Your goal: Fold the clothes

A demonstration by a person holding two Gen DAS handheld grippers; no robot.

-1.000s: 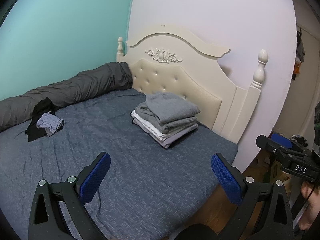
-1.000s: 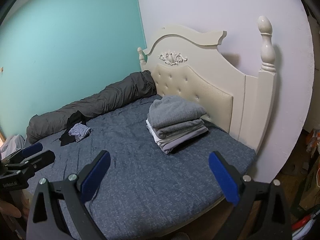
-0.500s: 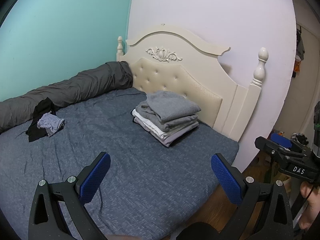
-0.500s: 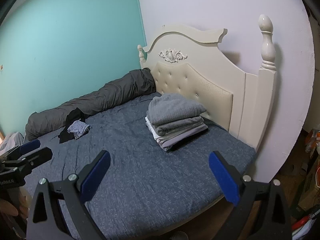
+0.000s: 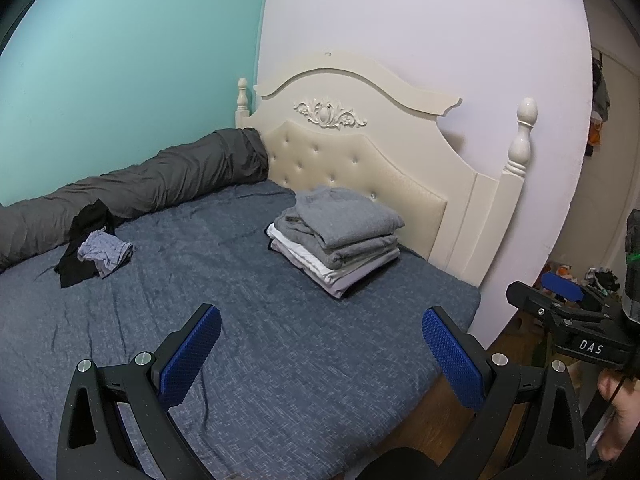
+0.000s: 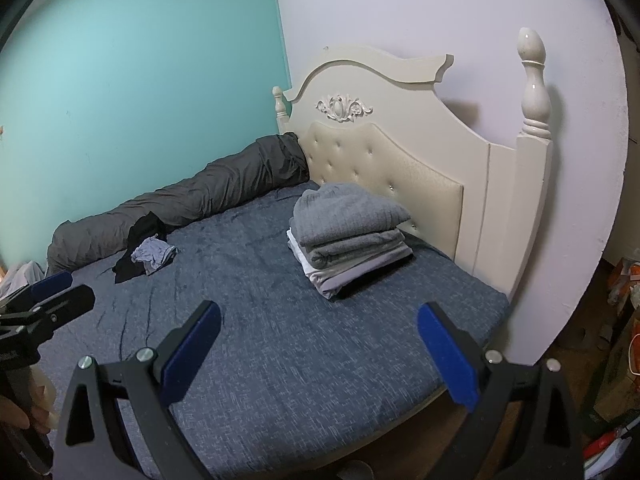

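Observation:
A stack of folded clothes (image 5: 338,240) (image 6: 348,240), grey on top and white below, rests on the blue bed (image 5: 280,360) (image 6: 300,360) near the headboard. A crumpled pale blue garment (image 5: 106,252) (image 6: 154,254) lies on a black garment (image 5: 80,264) (image 6: 128,268) at the bed's far left. My left gripper (image 5: 322,320) stands open over the bed's near part, holding nothing. My right gripper (image 6: 320,316) is open and empty too, well short of the stack. Each gripper shows at the edge of the other's view: the right gripper (image 5: 560,292), the left gripper (image 6: 52,288).
A long rolled dark grey duvet (image 5: 140,188) (image 6: 192,200) lies along the teal wall. The cream headboard (image 5: 360,148) (image 6: 400,152) with posts stands behind the stack. Wooden floor (image 5: 444,396) and clutter (image 6: 620,280) lie to the right of the bed. A hand (image 5: 616,404) holds the right gripper.
Both grippers have pulled back a little from the bed, so the stack and the crumpled clothes look slightly smaller. Both stay open. Nothing on the bed has moved.

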